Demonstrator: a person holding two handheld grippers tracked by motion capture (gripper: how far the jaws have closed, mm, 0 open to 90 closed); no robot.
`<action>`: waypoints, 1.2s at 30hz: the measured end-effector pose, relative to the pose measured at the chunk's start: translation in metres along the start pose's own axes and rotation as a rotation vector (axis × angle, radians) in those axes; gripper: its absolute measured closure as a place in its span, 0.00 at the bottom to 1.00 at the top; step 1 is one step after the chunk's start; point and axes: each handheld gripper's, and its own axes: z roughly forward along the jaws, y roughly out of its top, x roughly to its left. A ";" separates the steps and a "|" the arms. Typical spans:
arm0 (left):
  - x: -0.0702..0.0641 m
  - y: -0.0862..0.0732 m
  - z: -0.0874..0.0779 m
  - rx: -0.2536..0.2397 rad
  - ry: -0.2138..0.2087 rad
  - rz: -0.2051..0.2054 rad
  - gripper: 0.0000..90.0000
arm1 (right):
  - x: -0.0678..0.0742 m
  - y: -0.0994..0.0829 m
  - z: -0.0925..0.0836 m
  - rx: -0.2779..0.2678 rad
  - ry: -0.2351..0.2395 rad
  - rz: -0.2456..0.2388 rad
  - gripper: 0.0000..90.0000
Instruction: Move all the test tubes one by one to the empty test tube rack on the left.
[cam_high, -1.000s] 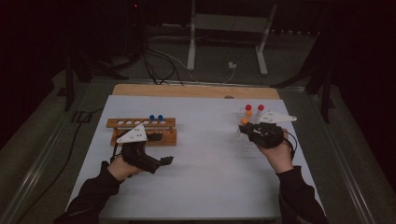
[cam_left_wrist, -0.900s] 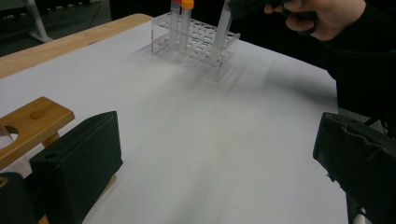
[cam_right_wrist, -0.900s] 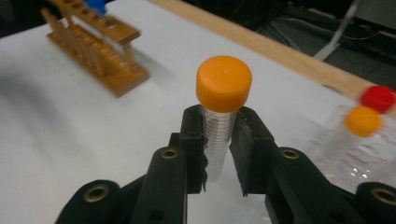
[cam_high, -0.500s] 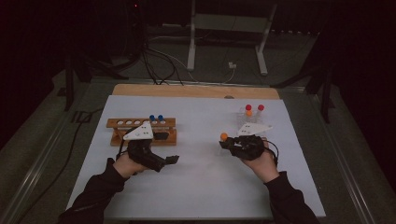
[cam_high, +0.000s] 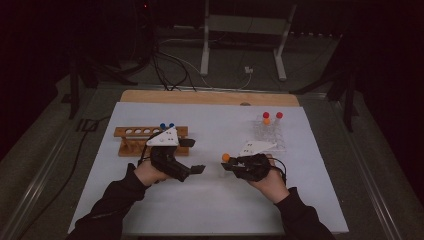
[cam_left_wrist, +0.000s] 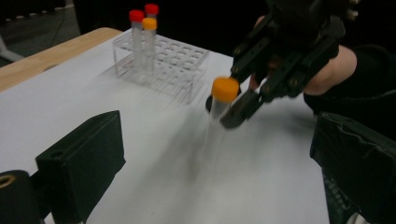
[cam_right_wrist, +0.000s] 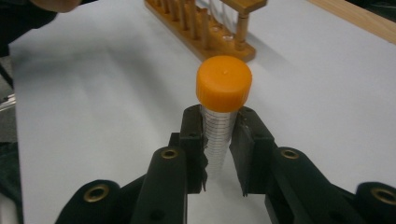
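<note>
One white sheet covers the wooden table.

Two black jaws rise from the bottom corners, standing wide apart over the white table with nothing between them. Farther off, the right gripper clamps a clear orange-capped tube. Behind it, a clear plastic rack holds two red-capped tubes and another orange-capped one.
</note>
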 end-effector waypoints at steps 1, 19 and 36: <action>-0.001 0.001 0.002 -0.001 -0.006 0.004 0.06 | 0.001 0.000 0.001 -0.001 0.006 0.000 0.84; -0.006 0.006 0.035 -0.007 -0.050 0.040 0.51 | 0.011 0.003 0.003 -0.004 0.040 -0.016 0.84; -0.008 0.004 0.052 0.017 -0.067 0.073 0.78 | 0.010 0.003 0.001 -0.009 0.044 -0.012 0.84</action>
